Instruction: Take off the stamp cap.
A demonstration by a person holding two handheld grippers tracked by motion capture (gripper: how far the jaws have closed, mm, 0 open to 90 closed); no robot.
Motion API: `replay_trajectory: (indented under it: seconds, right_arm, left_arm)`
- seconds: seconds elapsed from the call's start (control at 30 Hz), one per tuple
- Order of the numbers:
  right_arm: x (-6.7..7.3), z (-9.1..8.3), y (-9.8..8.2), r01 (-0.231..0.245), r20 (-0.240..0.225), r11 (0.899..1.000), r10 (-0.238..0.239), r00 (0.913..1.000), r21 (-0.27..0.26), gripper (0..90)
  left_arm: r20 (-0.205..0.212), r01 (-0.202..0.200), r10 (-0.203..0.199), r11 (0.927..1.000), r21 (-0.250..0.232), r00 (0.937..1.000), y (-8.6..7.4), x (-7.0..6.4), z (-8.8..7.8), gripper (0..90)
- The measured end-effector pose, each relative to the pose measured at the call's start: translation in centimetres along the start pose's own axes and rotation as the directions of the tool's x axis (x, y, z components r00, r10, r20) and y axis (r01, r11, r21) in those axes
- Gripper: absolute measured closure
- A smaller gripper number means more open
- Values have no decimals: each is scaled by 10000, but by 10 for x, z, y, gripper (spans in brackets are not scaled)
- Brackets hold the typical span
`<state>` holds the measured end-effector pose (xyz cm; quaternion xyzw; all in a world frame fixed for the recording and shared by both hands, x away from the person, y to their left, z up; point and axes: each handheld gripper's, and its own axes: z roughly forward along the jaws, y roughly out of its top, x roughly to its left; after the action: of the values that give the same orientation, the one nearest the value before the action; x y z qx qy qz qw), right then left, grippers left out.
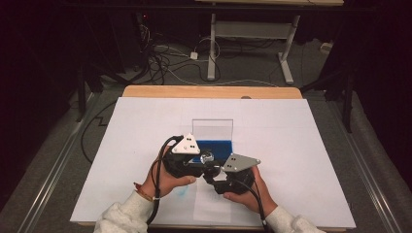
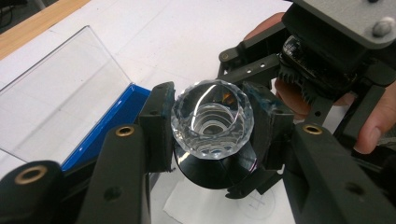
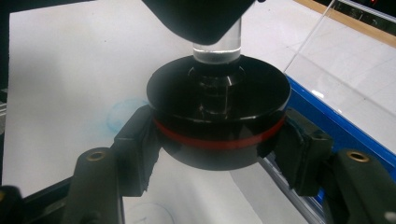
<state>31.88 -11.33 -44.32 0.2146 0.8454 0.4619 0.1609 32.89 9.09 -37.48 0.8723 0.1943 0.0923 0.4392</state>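
A faceted clear crystal knob [image 2: 212, 119] sits between the pads of my left gripper [image 2: 212, 135], which is shut on it. Its clear stem [image 3: 217, 46] runs into a round black base with a red band [image 3: 217, 93]. That base [image 2: 215, 170] lies between the pads of my right gripper [image 3: 217, 149], and both pads rest against its sides. From above, the two grippers meet nose to nose at the middle front of the table, the left gripper [image 1: 203, 162] and the right gripper [image 1: 214, 174], with the crystal [image 1: 208, 157] between them.
A blue tray [image 1: 216, 144] with an upright clear lid [image 1: 212, 128] stands just behind the grippers. White paper [image 1: 291, 145] covers the wooden table [image 1: 209, 91]. A faint blue smudge [image 3: 121, 114] marks the paper. Cables and a desk frame lie on the floor beyond.
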Motion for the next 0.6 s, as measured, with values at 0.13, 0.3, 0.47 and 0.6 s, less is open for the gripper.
replay_trajectory:
  seconds: [0.13,0.3,0.47,0.6]
  right_arm:
    - [-1,-1,0,-90,-12,9999,89,10000,-82,370]
    - [-1,0,0,-38,30,10000,38,10000,49,382]
    - [0,-1,2,122,61,9997,-123,9999,207,388]
    - [2,-4,5,246,217,9991,-253,9994,338,390]
  left_arm:
    - [19,3,-3,10000,-24,10000,0,0,0,545]
    - [28,59,-59,10000,4,10000,-1,1,1,545]
    - [64,2,-1,10000,-39,10000,0,0,1,545]
    - [279,353,-346,9990,-257,9990,-2,3,0,545]
